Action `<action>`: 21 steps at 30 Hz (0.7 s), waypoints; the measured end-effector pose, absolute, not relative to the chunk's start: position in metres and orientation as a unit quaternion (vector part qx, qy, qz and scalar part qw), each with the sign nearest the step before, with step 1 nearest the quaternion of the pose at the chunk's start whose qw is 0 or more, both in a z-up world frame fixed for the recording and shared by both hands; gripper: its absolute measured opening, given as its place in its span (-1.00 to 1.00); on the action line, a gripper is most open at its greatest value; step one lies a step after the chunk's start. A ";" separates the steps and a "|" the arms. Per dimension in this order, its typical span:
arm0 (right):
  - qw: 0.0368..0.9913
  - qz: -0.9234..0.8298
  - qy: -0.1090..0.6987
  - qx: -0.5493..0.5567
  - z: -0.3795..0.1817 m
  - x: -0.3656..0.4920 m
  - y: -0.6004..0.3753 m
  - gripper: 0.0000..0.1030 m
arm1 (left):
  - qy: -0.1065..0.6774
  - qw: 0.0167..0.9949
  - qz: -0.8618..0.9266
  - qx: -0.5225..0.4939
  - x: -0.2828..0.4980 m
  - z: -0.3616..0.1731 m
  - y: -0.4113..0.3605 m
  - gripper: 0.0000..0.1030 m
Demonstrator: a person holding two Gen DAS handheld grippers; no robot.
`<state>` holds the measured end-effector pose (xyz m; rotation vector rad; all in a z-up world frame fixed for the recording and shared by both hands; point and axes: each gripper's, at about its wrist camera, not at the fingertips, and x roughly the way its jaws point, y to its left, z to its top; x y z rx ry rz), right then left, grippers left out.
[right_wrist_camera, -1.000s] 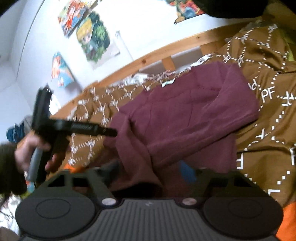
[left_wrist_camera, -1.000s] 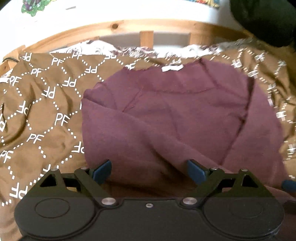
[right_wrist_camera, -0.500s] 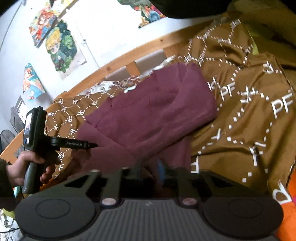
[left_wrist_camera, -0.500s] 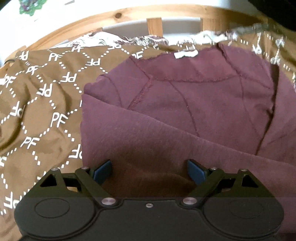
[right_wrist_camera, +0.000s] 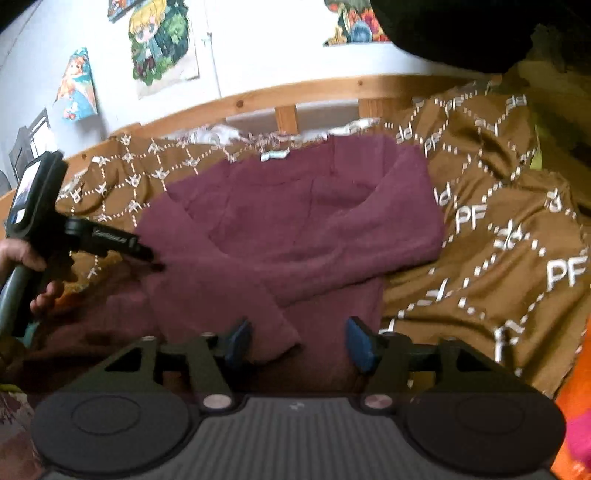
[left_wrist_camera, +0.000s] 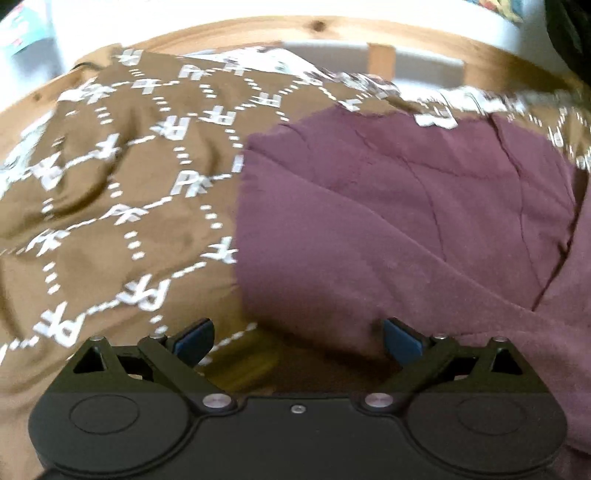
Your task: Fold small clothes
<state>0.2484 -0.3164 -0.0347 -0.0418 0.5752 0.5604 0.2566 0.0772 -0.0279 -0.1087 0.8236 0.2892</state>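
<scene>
A maroon sweatshirt (left_wrist_camera: 388, 229) lies on a brown blanket with white "PF" print (left_wrist_camera: 110, 206). Both sleeves are folded across its front, and a white label shows at the collar (right_wrist_camera: 275, 154). My left gripper (left_wrist_camera: 297, 341) is open and empty at the garment's lower left edge. My right gripper (right_wrist_camera: 295, 341) is open, and a sleeve end (right_wrist_camera: 266, 332) lies between its fingers. The sweatshirt (right_wrist_camera: 288, 229) fills the middle of the right wrist view. The left gripper (right_wrist_camera: 147, 254) shows there at the left, hand-held, its tip at the garment's left side.
A wooden bed rail (right_wrist_camera: 295, 96) runs behind the blanket (right_wrist_camera: 517, 240), with posters on the white wall (right_wrist_camera: 162, 48) above. Orange fabric (right_wrist_camera: 572, 406) lies at the right edge. A dark shape (right_wrist_camera: 461, 29) hangs at the top right.
My right gripper was shut on the sleeve and has opened, leaving the sleeve across the front. My left gripper has shifted left to the garment's edge.
</scene>
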 end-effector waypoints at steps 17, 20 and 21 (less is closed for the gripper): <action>0.927 0.286 0.232 -0.063 0.011 0.190 -0.302 0.99 | 0.381 0.916 0.124 0.011 0.118 0.007 0.066 0.99; 0.926 0.285 0.236 -0.070 0.014 0.182 -0.302 0.99 | 0.389 0.913 0.123 0.010 0.104 0.010 0.066 0.99; 0.926 0.283 0.240 -0.073 0.014 0.179 -0.303 0.99 | 0.391 0.912 0.121 0.007 0.100 0.010 0.066 0.99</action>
